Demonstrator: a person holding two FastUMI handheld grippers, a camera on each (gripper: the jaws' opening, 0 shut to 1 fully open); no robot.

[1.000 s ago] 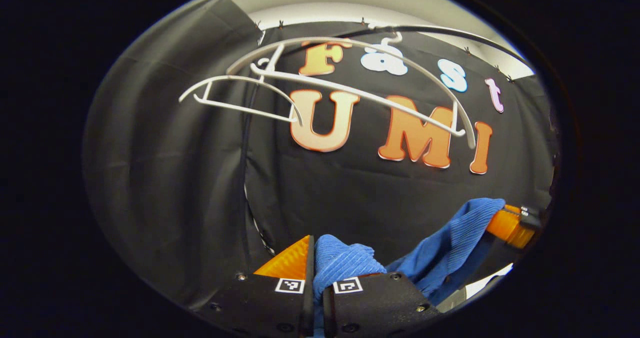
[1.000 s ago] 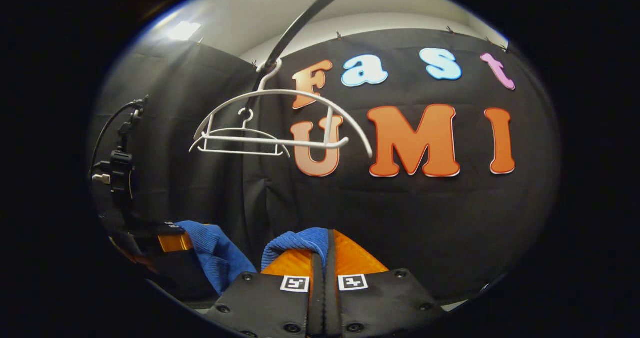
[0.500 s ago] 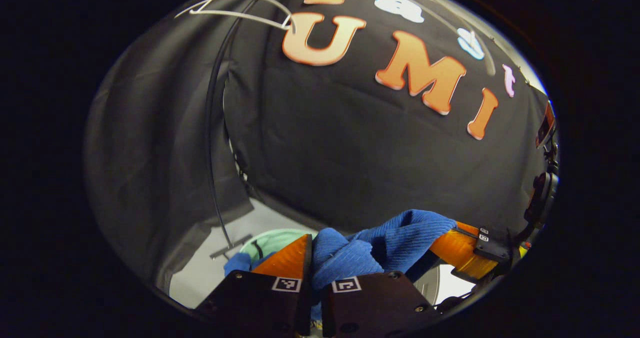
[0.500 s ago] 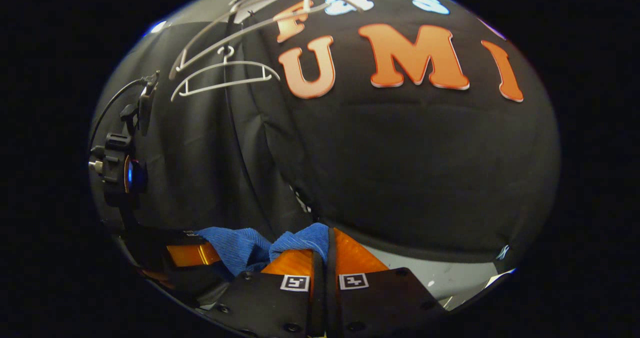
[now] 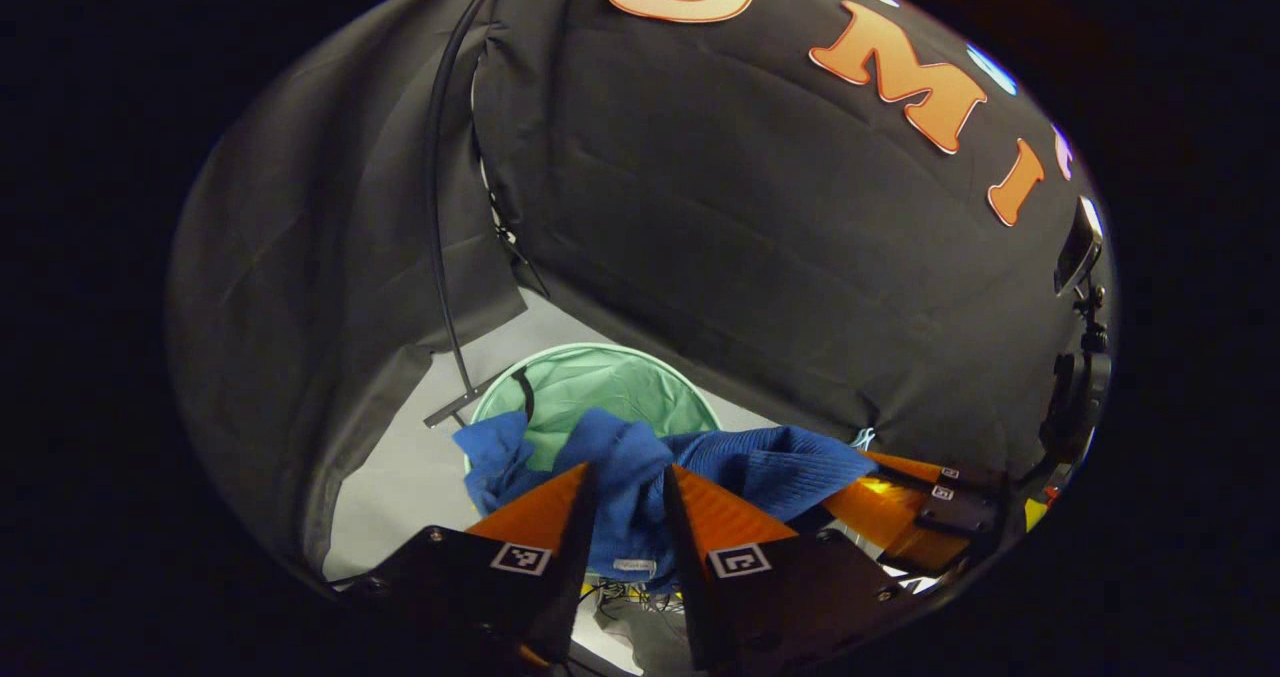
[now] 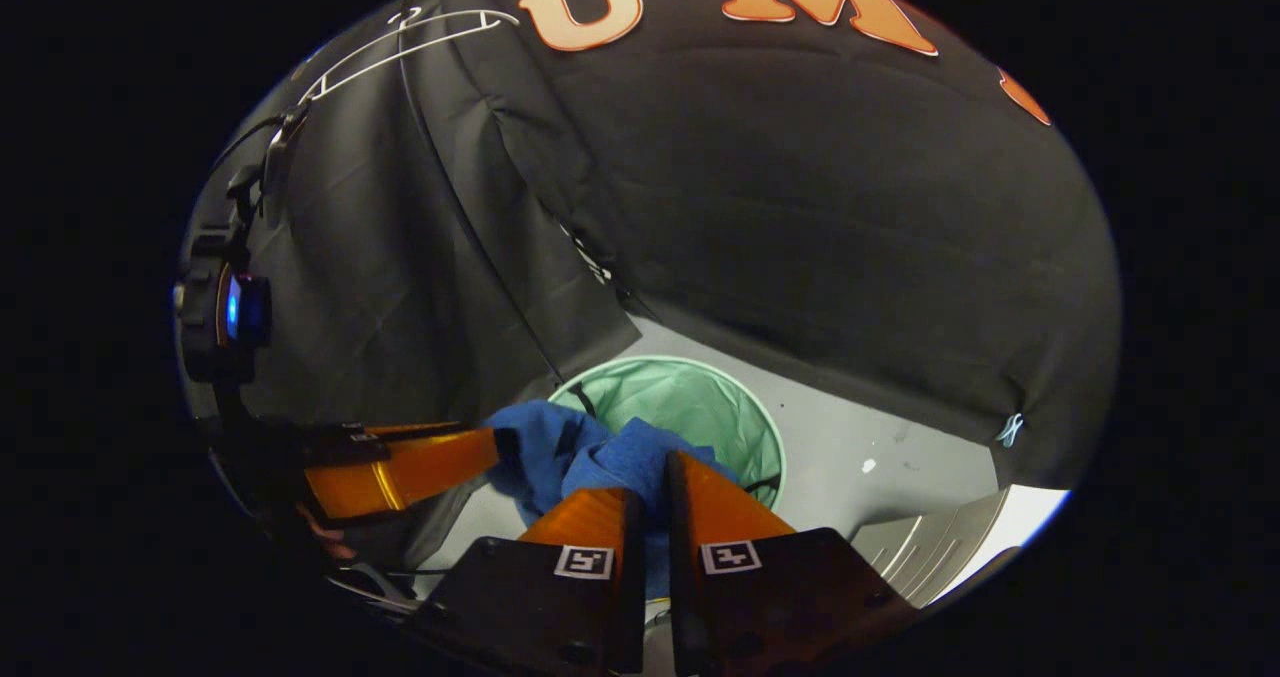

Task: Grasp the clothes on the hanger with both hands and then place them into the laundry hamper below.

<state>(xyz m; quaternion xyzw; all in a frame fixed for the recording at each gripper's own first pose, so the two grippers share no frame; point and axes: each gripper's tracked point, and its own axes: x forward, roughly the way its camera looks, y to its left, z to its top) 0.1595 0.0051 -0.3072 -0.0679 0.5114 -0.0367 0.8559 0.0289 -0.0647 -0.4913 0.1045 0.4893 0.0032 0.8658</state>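
The laundry hamper, green and round-mouthed, is taken as the landmark; its open mouth is seen below both grippers. Above and just in front of its near rim the blue garment is held bunched, one corner hanging down across the rim at the left. In the left gripper view the left gripper is seen with its fingers parted a little around a fold of cloth; whether both press on it cannot be told. In the right gripper view the right gripper is seen nearly closed, the cloth pinched between its fingers over the hamper's near edge. A white hanger is seen bare, far above the hamper. The chief risk is judged to be an uneven release: the garment could be draped over the rim or dropped outside
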